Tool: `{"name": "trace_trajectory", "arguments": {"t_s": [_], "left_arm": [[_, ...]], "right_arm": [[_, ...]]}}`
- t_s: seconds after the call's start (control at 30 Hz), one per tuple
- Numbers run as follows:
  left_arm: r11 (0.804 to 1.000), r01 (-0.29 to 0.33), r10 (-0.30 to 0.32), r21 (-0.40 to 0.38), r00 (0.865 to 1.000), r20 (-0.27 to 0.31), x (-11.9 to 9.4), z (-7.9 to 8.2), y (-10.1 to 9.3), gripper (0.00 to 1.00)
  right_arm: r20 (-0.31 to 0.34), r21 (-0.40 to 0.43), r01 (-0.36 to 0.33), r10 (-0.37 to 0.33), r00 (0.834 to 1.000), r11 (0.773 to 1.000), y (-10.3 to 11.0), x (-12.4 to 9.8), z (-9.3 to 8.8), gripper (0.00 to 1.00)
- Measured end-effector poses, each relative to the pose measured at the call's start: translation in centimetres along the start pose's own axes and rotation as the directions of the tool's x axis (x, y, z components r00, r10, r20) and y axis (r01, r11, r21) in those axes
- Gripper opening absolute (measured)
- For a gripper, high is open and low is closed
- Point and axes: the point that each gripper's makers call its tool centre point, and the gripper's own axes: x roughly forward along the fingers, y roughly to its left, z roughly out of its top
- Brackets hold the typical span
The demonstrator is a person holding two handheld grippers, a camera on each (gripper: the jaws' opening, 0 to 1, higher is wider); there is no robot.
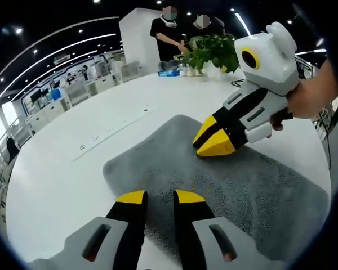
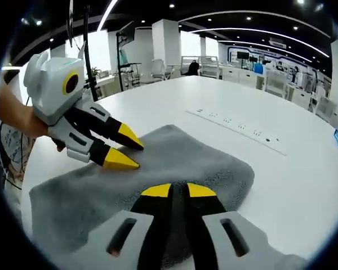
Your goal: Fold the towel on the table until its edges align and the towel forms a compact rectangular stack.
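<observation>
Grey towel [image 1: 236,185] lies spread flat on the white worktop [image 1: 62,169], near its edge on the person's side; near hem cut off below both views, so the full outline can't be made out.

Left gripper [image 1: 159,196]: yellow-tipped jaws a small gap apart over the towel, nothing between them. In the right gripper view it [image 2: 124,147] comes in from the left with the tips spread, lower tip on or just above the pile; contact unclear.

Right gripper [image 2: 179,190]: jaws nearly together above the towel [image 2: 174,163], nothing visibly held. In the left gripper view its tips [image 1: 214,138] look closed; whether they pinch cloth is hidden. Hand [image 1: 310,95] partly cut off.

Inset strip [image 2: 236,130] beyond the towel; its sockets are too small to read. Potted plant [image 1: 214,50] and two people at the far edge.
</observation>
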Motion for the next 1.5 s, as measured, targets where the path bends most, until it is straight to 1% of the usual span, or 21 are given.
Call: {"name": "trace_trajectory", "arguments": {"t_s": [0.03, 0.13, 0.27, 0.33, 0.37, 0.4, 0.47, 0.5, 0.57, 0.63, 0.73, 0.9, 1.03, 1.1, 1.2, 1.23, 1.3, 1.33, 1.4, 1.47, 1.5], "left_arm": [[0.999, -0.018, 0.018, 0.031, 1.0, -0.01, 0.0, -0.3, 0.4, 0.16], [1.0, -0.015, 0.015, -0.002, 1.0, -0.002, 0.0, -0.5, 0.4, 0.16], [0.998, -0.018, 0.018, 0.061, 1.0, -0.004, 0.0, -0.4, 0.4, 0.16], [0.998, -0.032, 0.032, 0.054, 0.999, -0.005, -0.3, -0.2, 0.7, 0.18], [0.999, -0.041, 0.041, 0.021, 0.999, 0.005, -0.6, -0.1, 0.8, 0.19], [0.999, -0.028, 0.029, -0.038, 0.999, 0.029, -1.1, 0.3, 0.5, 0.2], [0.994, 0.011, -0.002, -0.106, 0.996, 0.084, -1.6, 1.0, 0.0, 0.22], [0.994, 0.029, -0.018, -0.109, 0.995, 0.101, -1.8, 1.3, -0.4, 0.22], [0.995, 0.043, -0.035, -0.094, 0.996, 0.082, -2.5, 1.2, -1.3, 0.22], [0.995, 0.08, -0.076, -0.063, 0.995, 0.064, -3.1, 0.7, -2.7, 0.22], [0.993, 0.108, -0.107, -0.043, 0.994, 0.039, -3.9, -0.5, -4.1, 0.22], [0.994, 0.11, -0.11, -0.001, 0.994, -0.024, -4.5, -2.4, -4.8, 0.24], [0.995, 0.097, -0.096, 0.024, 0.995, -0.042, -4.9, -3.5, -4.5, 0.25], [0.998, 0.062, -0.062, -0.006, 0.997, -0.04, -5.2, -3.5, -3.9, 0.28], [0.998, 0.056, -0.056, -0.006, 0.998, -0.039, -5.9, -3.2, -4.2, 0.27], [0.998, 0.062, -0.061, 0.007, 0.998, -0.015, -6.3, -2.8, -4.6, 0.26], [0.993, 0.119, -0.119, 0.007, 0.992, 0.034, -6.4, -1.9, -6.0, 0.26], [0.991, 0.134, -0.134, 0.018, 0.991, 0.028, -6.5, -1.9, -6.8, 0.25], [0.991, 0.129, -0.129, 0.041, 0.992, 0.004, -6.4, -2.4, -7.3, 0.25], [0.991, 0.13, -0.13, 0.025, 0.991, -0.009, -6.3, -2.9, -7.4, 0.24], [0.993, 0.121, -0.121, -0.009, 0.992, -0.026, -6.3, -3.6, -7.3, 0.24]], "right_arm": [[-0.015, 0.005, 0.023, -0.023, 1.0, 1.0, -0.3, 0.1, -0.4, 0.08], [-0.021, -0.012, 0.072, -0.073, 0.997, 0.997, -1.3, -0.1, -0.7, 0.06], [-0.046, -0.033, 0.096, -0.098, 0.994, 0.995, -1.9, -0.6, -0.7, 0.02], [-0.042, -0.013, 0.086, -0.086, 0.995, 0.996, -1.7, -1.1, -0.6, 0.04], [-0.038, -0.009, 0.081, -0.081, 0.996, 0.997, -1.6, -1.1, -0.5, 0.06], [-0.017, 0.001, 0.07, -0.07, 0.997, 0.998, -1.1, -1.5, -0.2, 0.07], [0.002, 0.016, 0.051, -0.051, 0.999, 0.999, -0.4, -1.7, 0.0, 0.08], [0.005, 0.023, 0.042, -0.042, 0.999, 0.999, 0.1, -1.8, 0.0, 0.09], [-0.002, 0.014, 0.026, -0.026, 1.0, 1.0, 1.1, -1.9, -0.1, 0.11], [-0.004, 0.009, 0.015, -0.015, 1.0, 1.0, 1.9, -2.2, -0.2, 0.12], [0.009, 0.017, 0.004, -0.004, 1.0, 1.0, 2.7, -2.9, -0.2, 0.14], [0.007, 0.038, -0.02, 0.019, 1.0, 0.999, 4.0, -4.3, -1.3, 0.14], [0.002, 0.036, -0.046, 0.046, 0.999, 0.998, 5.1, -5.2, -2.1, 0.14], [-0.004, 0.028, -0.055, 0.056, 0.998, 0.998, 5.6, -5.6, -2.5, 0.14], [-0.037, 0.011, -0.076, 0.076, 0.996, 0.997, 6.6, -6.4, -3.9, 0.13], [-0.048, 0.002, -0.081, 0.081, 0.996, 0.997, 6.8, -6.6, -4.3, 0.13], [-0.069, -0.027, -0.093, 0.091, 0.993, 0.995, 7.3, -7.2, -5.0, 0.13], [-0.065, -0.032, -0.1, 0.098, 0.993, 0.994, 7.7, -7.5, -5.0, 0.13], [-0.056, -0.039, -0.117, 0.115, 0.992, 0.992, 8.4, -8.0, -4.8, 0.13], [-0.069, -0.056, -0.135, 0.131, 0.989, 0.989, 9.0, -8.3, -5.0, 0.12], [-0.094, -0.08, -0.142, 0.135, 0.986, 0.987, 9.3, -8.6, -5.4, 0.11]]}}
